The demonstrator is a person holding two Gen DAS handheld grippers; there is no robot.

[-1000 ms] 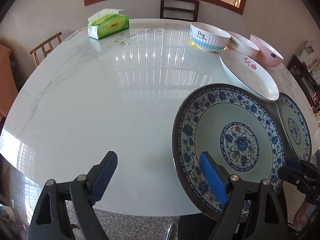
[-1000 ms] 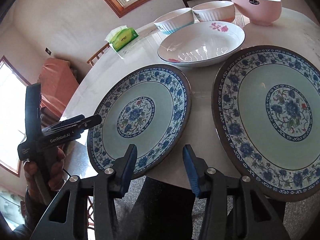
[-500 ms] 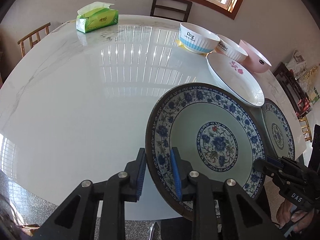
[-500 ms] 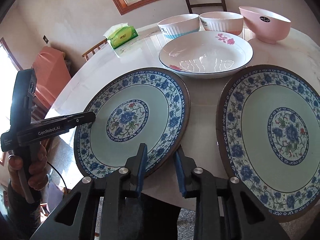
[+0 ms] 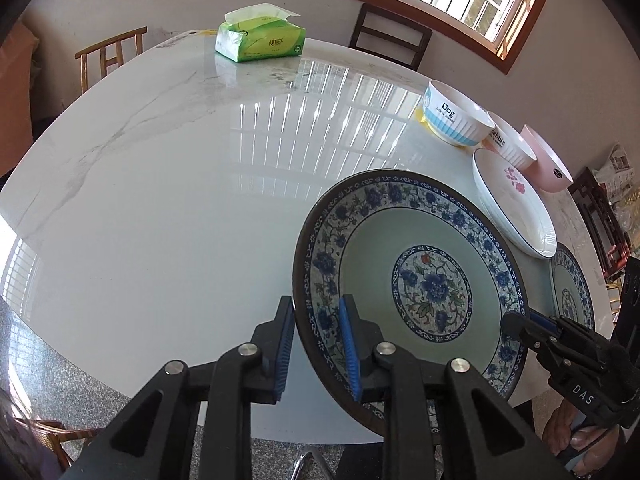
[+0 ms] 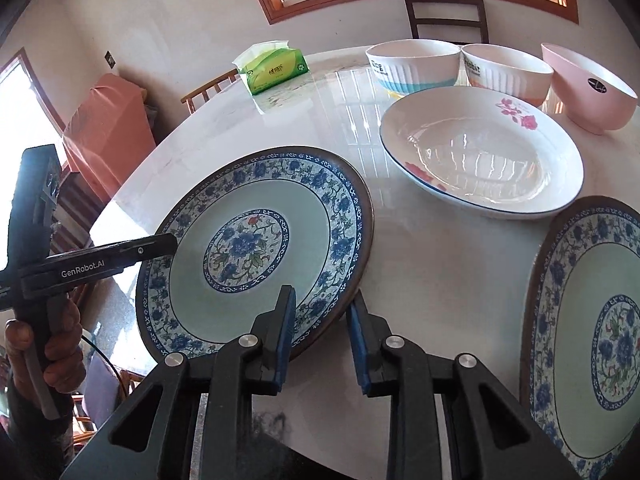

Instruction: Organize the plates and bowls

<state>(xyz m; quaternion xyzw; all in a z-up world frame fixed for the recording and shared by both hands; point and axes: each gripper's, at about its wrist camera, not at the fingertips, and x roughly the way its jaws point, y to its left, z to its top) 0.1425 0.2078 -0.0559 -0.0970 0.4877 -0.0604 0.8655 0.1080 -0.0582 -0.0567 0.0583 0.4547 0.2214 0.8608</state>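
Both grippers are at the near edge of the round marble table (image 5: 160,208), working on the same blue floral plate (image 5: 420,280). The left gripper (image 5: 316,344) has its two blue-padded fingers pinched over the plate's near-left rim, one pad above and one beneath, and the plate looks tilted up off the table on that side. From the right wrist view, the right gripper (image 6: 320,336) straddles the plate's opposite near rim, its jaws partly apart with the rim between them; whether the pads actually press on it I cannot tell. A second blue floral plate (image 6: 588,320) lies to the right at the table edge. Behind both sits a white oval dish with pink flowers (image 6: 480,160), and further back stand a white bowl marked "Dog" (image 5: 456,120), a second white bowl (image 5: 510,146) and a pink bowl (image 5: 548,164) in a row, close together. A green tissue pack (image 5: 260,38) rests at the far side.
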